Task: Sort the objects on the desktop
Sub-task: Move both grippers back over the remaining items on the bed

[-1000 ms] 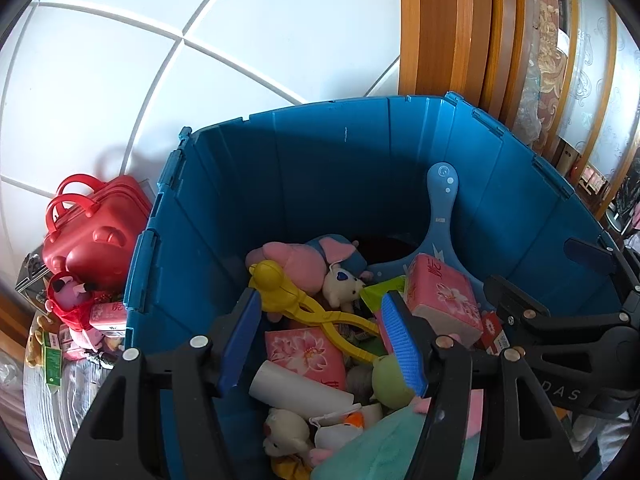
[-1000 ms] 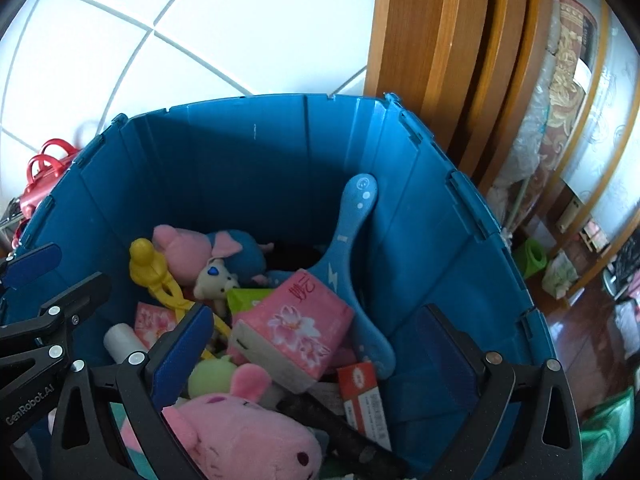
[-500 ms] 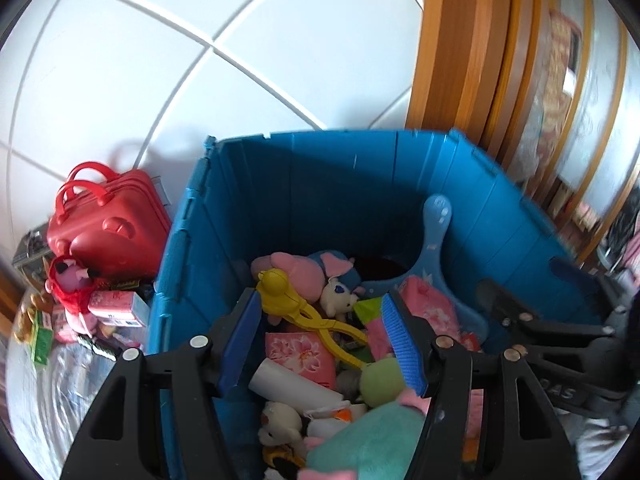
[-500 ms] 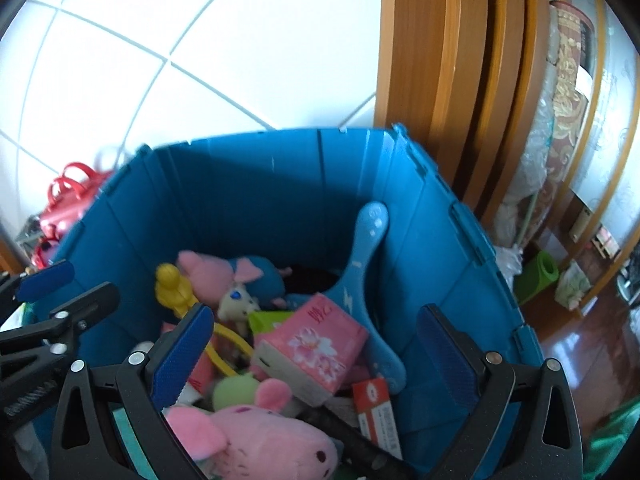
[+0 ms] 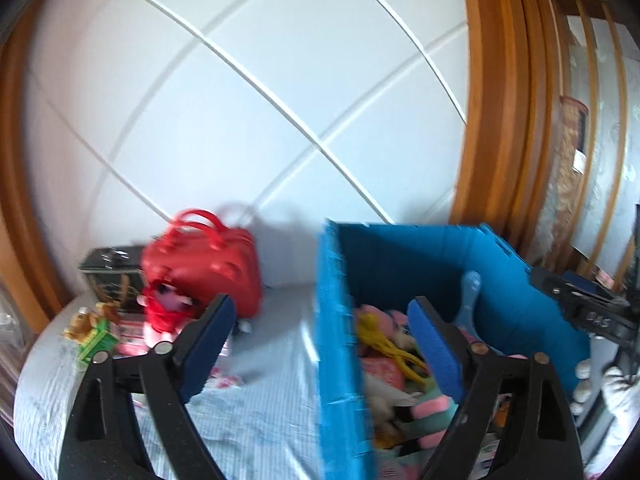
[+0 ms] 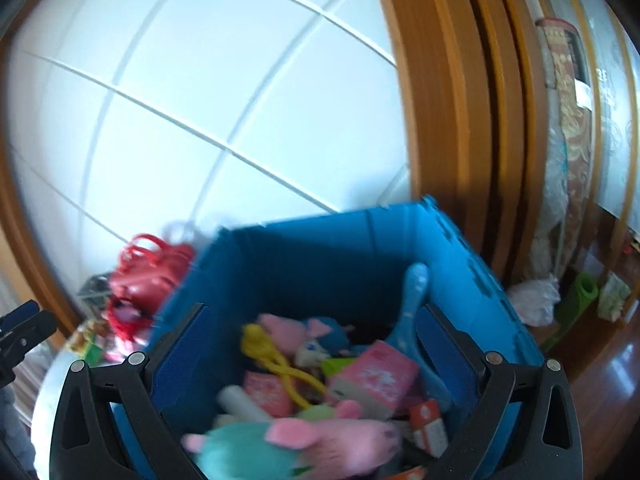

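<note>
A blue bin (image 5: 332, 320) (image 6: 320, 260) holds several toys: a pink tissue pack (image 6: 376, 376), a yellow clamp toy (image 6: 272, 356) (image 5: 384, 344), a pink plush (image 6: 340, 436) and a blue paddle (image 6: 412, 304). My left gripper (image 5: 320, 340) hovers over the bin's left wall. Its jaws are opening and grip nothing. My right gripper (image 6: 312, 344) hangs above the bin's inside, open and empty. Both views are blurred by motion.
Left of the bin, a red case (image 5: 204, 264), a dark box (image 5: 108, 276), a green box (image 5: 94, 340) and small pink packs lie on a pale blue striped cloth (image 5: 260, 420). A white panelled wall and a wooden frame (image 6: 448, 120) stand behind.
Both grippers have risen and drawn back from the bin. The left one swung left, so the cloth and red case now fill its view, and its jaws stand wider.
</note>
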`<action>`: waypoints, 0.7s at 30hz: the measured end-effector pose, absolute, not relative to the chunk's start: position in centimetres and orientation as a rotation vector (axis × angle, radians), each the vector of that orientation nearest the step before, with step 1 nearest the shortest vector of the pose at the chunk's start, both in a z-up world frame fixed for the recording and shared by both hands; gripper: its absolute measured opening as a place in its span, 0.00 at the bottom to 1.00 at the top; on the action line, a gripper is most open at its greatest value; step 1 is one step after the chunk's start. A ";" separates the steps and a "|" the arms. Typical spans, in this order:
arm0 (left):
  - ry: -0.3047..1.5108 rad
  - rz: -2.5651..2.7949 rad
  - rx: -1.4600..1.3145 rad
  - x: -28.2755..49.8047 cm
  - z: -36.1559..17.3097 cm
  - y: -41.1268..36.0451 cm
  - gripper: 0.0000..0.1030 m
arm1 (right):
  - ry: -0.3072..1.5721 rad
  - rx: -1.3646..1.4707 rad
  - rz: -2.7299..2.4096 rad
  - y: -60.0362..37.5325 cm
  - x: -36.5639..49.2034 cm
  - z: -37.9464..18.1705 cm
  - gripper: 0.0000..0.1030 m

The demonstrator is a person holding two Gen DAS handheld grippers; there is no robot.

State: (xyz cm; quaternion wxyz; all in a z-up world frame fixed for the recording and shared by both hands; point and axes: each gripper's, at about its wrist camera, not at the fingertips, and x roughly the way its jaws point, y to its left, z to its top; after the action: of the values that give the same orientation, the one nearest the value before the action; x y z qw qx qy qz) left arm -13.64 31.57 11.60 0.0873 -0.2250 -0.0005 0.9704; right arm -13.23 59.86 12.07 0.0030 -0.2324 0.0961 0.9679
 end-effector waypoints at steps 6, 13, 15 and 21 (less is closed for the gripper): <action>-0.089 3.029 -0.541 -10.5 11.3 21.5 0.90 | 0.281 -0.608 3.205 51.7 -9.7 14.7 1.00; -0.044 3.158 -0.655 -10.0 7.4 10.1 0.90 | 0.271 -0.475 3.304 40.3 -7.2 15.0 1.00; -0.044 3.176 -0.721 -10.2 6.1 7.1 0.90 | 0.223 -0.419 3.297 36.8 -7.0 14.5 1.00; -0.097 3.138 -0.902 -11.4 1.4 -1.4 0.90 | 0.116 -0.592 3.373 26.9 -9.8 11.1 1.00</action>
State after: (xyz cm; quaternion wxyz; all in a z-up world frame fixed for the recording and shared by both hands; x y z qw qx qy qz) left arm -11.39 -1.38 1.37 -0.0625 -0.2757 -0.0296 0.9588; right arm -9.77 26.93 11.09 -0.1418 -0.1711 0.0336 0.9744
